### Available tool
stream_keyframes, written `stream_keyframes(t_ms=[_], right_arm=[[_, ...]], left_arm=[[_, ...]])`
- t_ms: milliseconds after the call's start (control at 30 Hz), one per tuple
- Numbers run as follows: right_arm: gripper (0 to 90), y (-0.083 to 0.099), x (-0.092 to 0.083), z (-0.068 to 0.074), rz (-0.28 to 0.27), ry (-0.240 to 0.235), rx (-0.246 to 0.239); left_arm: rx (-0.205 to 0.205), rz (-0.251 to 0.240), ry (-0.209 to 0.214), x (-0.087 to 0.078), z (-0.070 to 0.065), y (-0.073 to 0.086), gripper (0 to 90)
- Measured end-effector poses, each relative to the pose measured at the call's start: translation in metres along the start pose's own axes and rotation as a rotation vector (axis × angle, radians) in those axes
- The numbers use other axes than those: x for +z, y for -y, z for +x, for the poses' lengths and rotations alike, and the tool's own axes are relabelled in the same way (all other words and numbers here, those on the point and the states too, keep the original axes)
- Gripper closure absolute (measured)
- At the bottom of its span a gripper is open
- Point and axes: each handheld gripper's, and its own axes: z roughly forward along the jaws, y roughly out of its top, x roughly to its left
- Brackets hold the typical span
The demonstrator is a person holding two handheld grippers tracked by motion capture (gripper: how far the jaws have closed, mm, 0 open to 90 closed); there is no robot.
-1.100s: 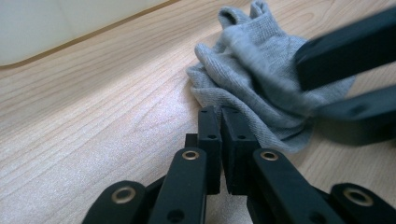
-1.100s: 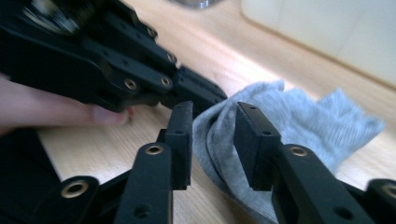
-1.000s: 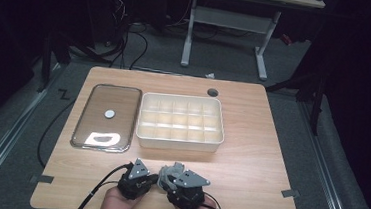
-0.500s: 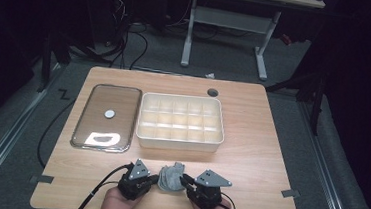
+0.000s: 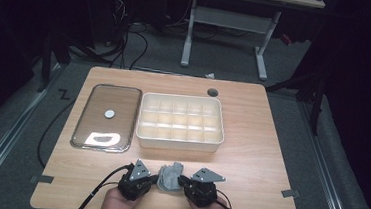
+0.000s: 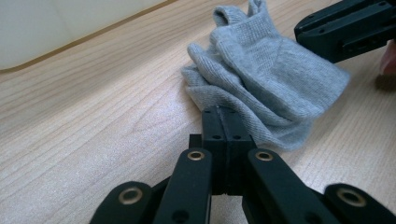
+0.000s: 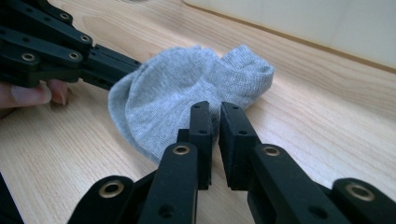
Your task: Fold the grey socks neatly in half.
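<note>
Both grippers meet at a small grey knitted sock (image 5: 169,177) on the wooden table (image 5: 259,155). The left gripper (image 6: 227,122) is clamped tight on its edge. The right gripper (image 7: 215,120), jaws just closing, pinches its fabric. Beyond the jaws, the cream compartmented plastic box (image 5: 179,143) sits empty.

Sock (image 5: 169,177) between my two grippers: grey knit cloth, fine ribbed weave, matt, soft and rumpled. My left gripper (image 6: 226,122) and right gripper (image 7: 214,122): black matt plastic jaws and links, smooth, with brass-looking rivet eyes; grey matt plates on top in the high view. Table (image 5: 261,140): light wood-grain top, smooth, low sheen. At 12 o'clock of the sock, divided box (image 5: 179,141): cream plastic, smooth, satin. At 10 o'clock, lid (image 5: 106,117): clear glossy plastic, bright glare patch, metallic-looking rim.
</note>
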Motion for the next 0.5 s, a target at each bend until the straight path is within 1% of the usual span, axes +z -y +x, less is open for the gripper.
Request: stream_keyframes(t_ms=[133,167,233,267,300,433,467,500], right_arm=[[84.2,-0.001,0.005,0.001,0.014,0.011,-0.011],[84.2,-0.002,0.004,0.002,0.01,0.016,-0.012],[84.3,-0.002,0.0,0.004,-0.014,0.022,-0.017],[84.8,-0.003,-0.003,0.005,-0.029,0.008,-0.019],[85.0,-0.003,-0.002,0.005,-0.028,-0.001,-0.018],[86.6,0.0,0.005,0.007,0.027,0.003,-0.051],[86.7,0.002,0.008,0.007,0.044,0.005,-0.052],[86.9,0.002,0.008,0.006,0.04,0.0,-0.049]], left_arm=[[0.002,-0.001,-0.002,0.0,0.0,0.0,90.0],[0.004,-0.001,-0.005,0.0,-0.001,0.0,90.0],[0.014,0.0,-0.011,0.0,-0.002,0.0,90.0],[0.017,0.0,-0.015,0.0,-0.002,0.0,90.0],[0.017,0.0,-0.015,0.0,-0.002,0.0,90.0],[0.017,0.001,-0.015,0.0,-0.002,0.0,90.0],[0.014,-0.005,-0.019,-0.001,-0.002,0.0,90.0],[0.004,-0.027,-0.023,-0.004,-0.001,0.001,90.0]])
